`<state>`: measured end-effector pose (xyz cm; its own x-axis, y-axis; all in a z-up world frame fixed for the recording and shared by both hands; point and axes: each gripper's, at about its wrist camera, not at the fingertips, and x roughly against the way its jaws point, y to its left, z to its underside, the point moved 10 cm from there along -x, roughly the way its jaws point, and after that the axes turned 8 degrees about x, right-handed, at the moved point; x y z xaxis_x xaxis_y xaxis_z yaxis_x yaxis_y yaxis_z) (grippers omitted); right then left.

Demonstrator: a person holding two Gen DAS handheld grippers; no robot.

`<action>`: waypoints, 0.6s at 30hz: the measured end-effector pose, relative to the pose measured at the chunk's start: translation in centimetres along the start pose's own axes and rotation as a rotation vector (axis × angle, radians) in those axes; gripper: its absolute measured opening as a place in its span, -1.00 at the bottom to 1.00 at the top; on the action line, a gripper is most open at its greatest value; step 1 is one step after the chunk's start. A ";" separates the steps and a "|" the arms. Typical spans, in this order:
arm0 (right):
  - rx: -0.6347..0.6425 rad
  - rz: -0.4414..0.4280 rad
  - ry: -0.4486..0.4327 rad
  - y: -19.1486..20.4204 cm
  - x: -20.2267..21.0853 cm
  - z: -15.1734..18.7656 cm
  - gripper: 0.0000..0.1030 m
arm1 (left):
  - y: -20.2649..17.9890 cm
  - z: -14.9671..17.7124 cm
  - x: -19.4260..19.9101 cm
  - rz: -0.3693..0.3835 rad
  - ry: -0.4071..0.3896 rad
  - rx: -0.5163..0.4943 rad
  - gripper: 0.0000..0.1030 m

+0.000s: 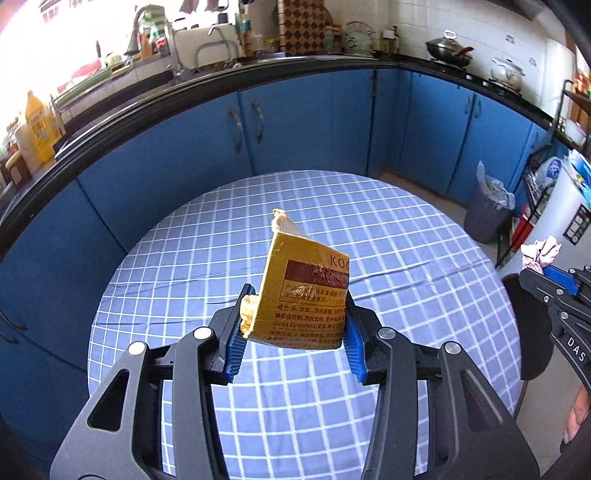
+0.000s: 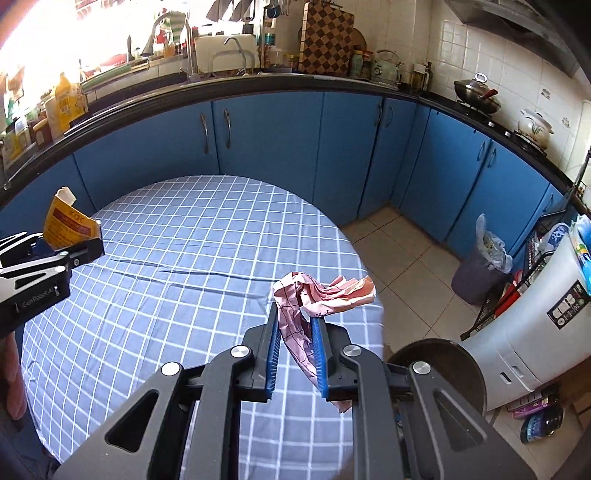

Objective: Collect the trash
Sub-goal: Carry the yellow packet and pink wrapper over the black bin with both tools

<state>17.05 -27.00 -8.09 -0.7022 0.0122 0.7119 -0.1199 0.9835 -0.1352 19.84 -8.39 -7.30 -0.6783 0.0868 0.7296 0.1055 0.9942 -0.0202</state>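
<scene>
Yellow carton [image 1: 303, 291] clenched in our left tool [image 1: 293, 332] and pink crumpled paper [image 2: 314, 299] pinched in our right tool [image 2: 295, 354] both hang above the checked surface [image 2: 166, 277], with the lined bin [image 2: 480, 269] off right, nearer our right hand.

Pink wrapper [image 2: 314, 295] in hand-held gripper [image 2: 295, 354]

Daylight blowing out window [image 2: 55, 33] at ten o'clock; fisheye bending edges, corners vignetting dark; centre staying sharp.
</scene>
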 end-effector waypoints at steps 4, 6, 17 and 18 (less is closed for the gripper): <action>-0.020 0.012 -0.010 -1.6 1.6 1.0 -0.69 | -2.5 0.3 1.2 0.017 -0.011 -0.028 -0.11; -0.035 0.018 -0.013 -2.6 2.3 1.7 -0.69 | -3.5 0.5 1.7 0.024 -0.015 -0.040 -0.11; -0.105 0.057 -0.039 -7.5 5.2 4.2 -0.69 | -10.4 0.8 3.9 0.065 -0.040 -0.122 -0.11; -0.109 0.059 -0.040 -7.8 5.4 4.4 -0.69 | -10.9 0.8 4.1 0.068 -0.042 -0.129 -0.11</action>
<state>11.17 -35.38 -6.23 -0.7336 0.0652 0.6765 -0.0021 0.9952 -0.0982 15.39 -18.85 -4.63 -0.6958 0.1588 0.7004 0.2432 0.9697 0.0217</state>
